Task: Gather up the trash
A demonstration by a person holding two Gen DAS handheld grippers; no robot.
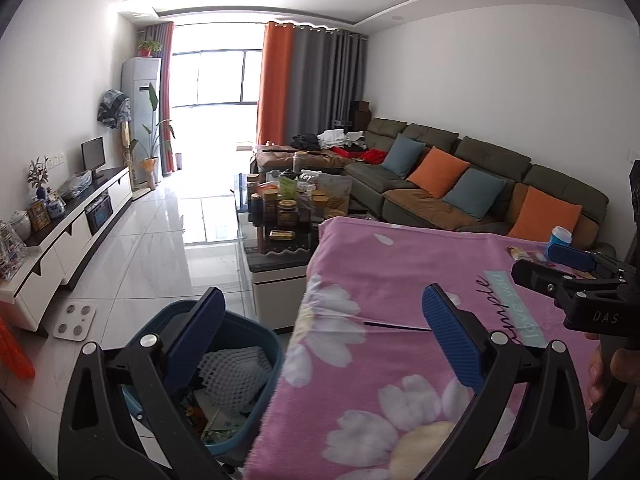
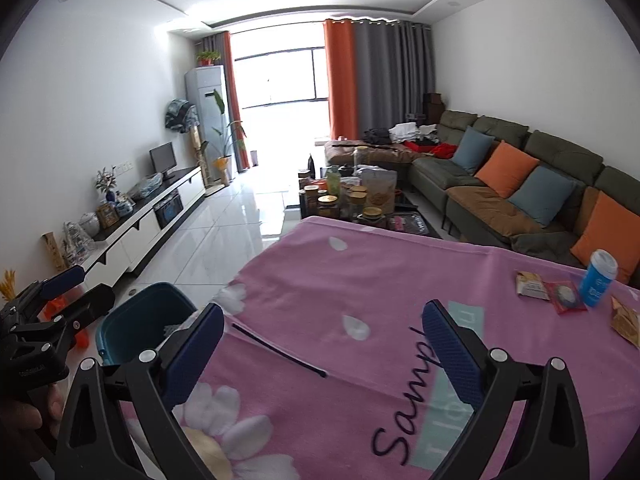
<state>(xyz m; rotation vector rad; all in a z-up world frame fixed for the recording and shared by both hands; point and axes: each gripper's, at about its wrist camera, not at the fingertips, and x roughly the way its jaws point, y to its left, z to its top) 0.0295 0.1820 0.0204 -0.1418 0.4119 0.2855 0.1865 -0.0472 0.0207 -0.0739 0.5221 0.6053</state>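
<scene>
Blue plastic waste bin [image 1: 256, 344] standing upright on white tiled floor, just beside left edge of pink flowered cloth; open top, part filled. Inside: white foam fruit netting [image 1: 232, 376] on top, paper scraps below, kinds not made out.

On cloth, far right, clustered: beige snack wrapper [image 2: 532, 285], lying flat; red-edged clear packet [image 2: 568, 298] just beside it, flat; blue cylindrical cup with white lid [image 2: 599, 278], upright, touching packet's far side; crumpled tan wrapper [image 2: 626, 322] near right edge. Thin dark stick [image 2: 280, 351] lying flat mid-cloth, slanted.

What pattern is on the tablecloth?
Pink tablecloth with white flowers and lettering, clearest in the right wrist view.
</scene>
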